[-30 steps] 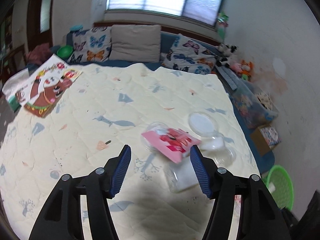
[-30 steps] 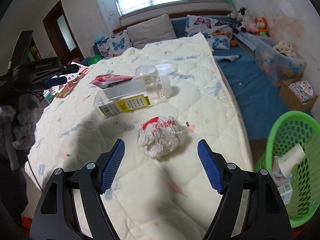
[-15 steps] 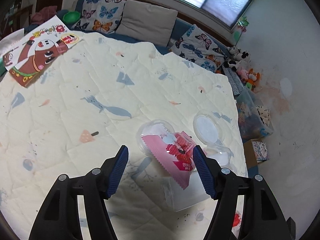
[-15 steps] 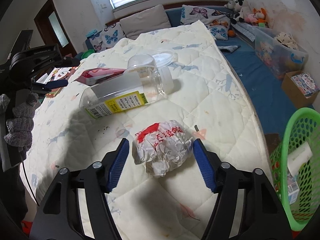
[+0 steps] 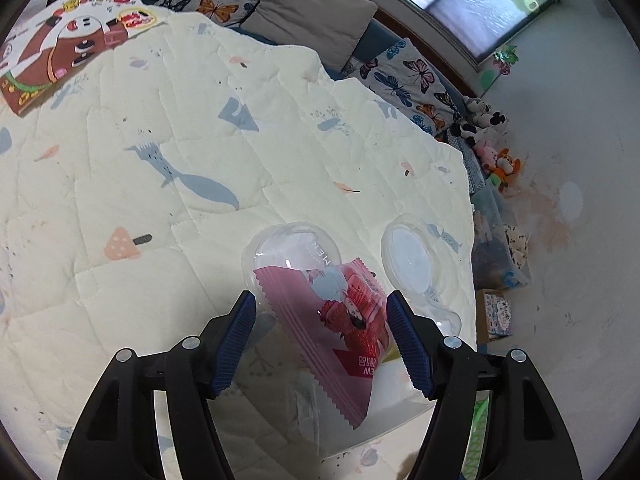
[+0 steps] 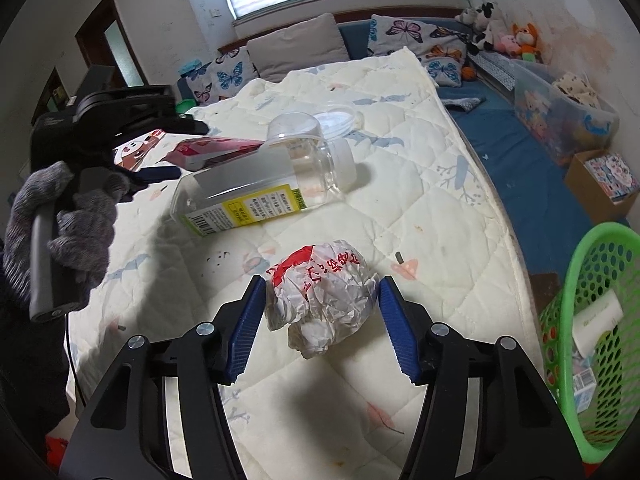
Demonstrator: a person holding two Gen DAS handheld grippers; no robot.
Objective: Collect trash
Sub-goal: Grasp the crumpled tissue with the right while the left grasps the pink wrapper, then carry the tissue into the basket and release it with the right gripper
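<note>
Some trash already lies in the green perforated plastic basket [image 6: 592, 320] off the quilted cream bedspread's [image 6: 420, 200] right edge. Still left near that edge: a crumpled white paper wrapper with red print [image 6: 322, 300], a clear plastic bottle with a yellow label [image 6: 260, 184], a pink snack packet [image 5: 340, 328] and clear domed plastic lids [image 5: 412, 260]. The right gripper [image 6: 322, 330] is closing around the wrapper, pads not yet pressing. The left gripper [image 5: 320, 340] stands open astride the packet, not gripping it.

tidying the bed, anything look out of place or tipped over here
Yes. A clear bottle lies on its side on the quilt, a pink wrapper leans on it, and a crumpled paper ball sits between the closing right gripper pads.
</note>
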